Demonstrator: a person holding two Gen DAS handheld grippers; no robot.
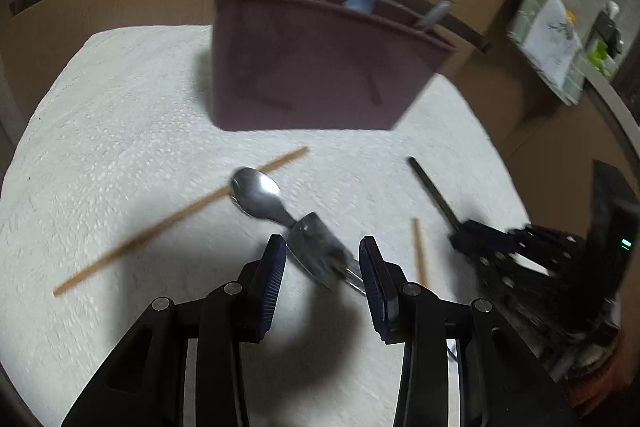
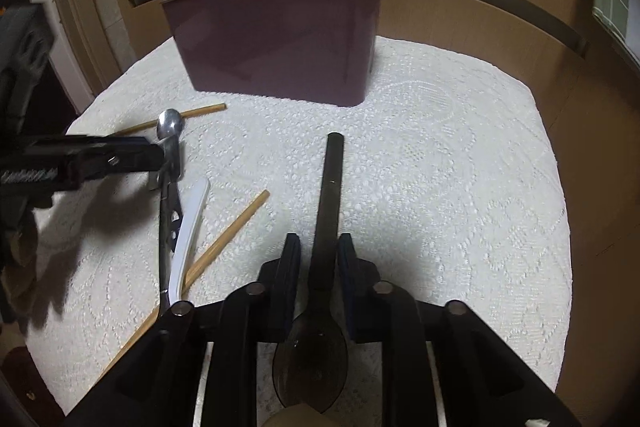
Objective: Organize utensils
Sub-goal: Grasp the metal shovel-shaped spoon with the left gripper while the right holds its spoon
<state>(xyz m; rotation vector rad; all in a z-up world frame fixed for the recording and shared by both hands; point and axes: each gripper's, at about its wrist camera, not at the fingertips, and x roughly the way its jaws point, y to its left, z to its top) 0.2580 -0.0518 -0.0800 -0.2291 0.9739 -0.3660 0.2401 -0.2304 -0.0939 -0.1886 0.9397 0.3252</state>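
Right claw point(image 2: 319, 263): jaws nearly closed around dark spoon point(image 2: 326, 227) handle, contact unclear; bowl toward camera. Risk: thin handle pivots, drops short of bin point(image 2: 276, 43) ahead.

Left claw point(image 1: 322, 259): jaws parted around steel spoon point(image 1: 276, 203) neck, not clamped. Risk: slips, strikes chopstick point(image 1: 180, 215) beyond. Claws close together; collision possible.

Bare cloth point(image 2: 440, 155) right of holder point(image 2: 276, 39); chopsticks point(image 2: 228, 239) left.

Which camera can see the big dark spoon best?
The right wrist view: the dark spoon runs whole between the right gripper pads, bowl near the camera. The left wrist view shows only its handle, blurred.
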